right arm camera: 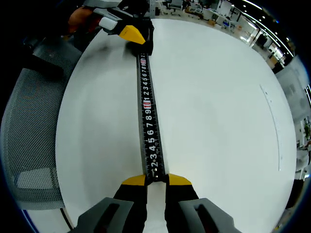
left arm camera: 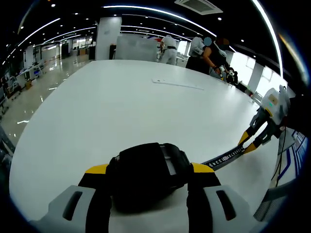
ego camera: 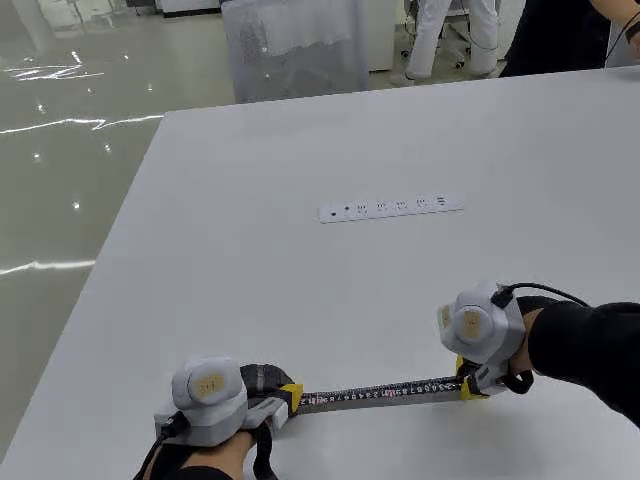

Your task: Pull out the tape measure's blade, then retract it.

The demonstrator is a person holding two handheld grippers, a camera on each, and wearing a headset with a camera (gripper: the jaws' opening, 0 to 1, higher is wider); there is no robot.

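A large white rectangular table (ego camera: 350,140) takes up most of the head view. Its left edge runs from far to near beside a glossy grey floor (ego camera: 60,150), and its near-left corner lies close to the work. Wide bare tabletop stretches away to the far and right sides.

The right gripper view shows a grey mesh office chair (right arm camera: 34,121) just off the table's near edge. A long white power strip (ego camera: 390,208) lies flat mid-table, well apart from both grippers.

The black tape measure case (left arm camera: 148,187) sits on the table near the near-left corner. The left gripper (left arm camera: 149,170) holds it, its yellow-tipped jaws pressed against the case's two sides.

The dark blade (right arm camera: 149,121) is drawn out flat with its numbers facing up. Its long axis runs left to right along the near edge, case at the left and tip at the right. The right gripper (right arm camera: 155,180) pinches the blade's tip between jaws that are almost together.

The left gripper view shows the blade leading away to the right gripper. The right gripper view shows the lowest numbers nearest its own jaws.
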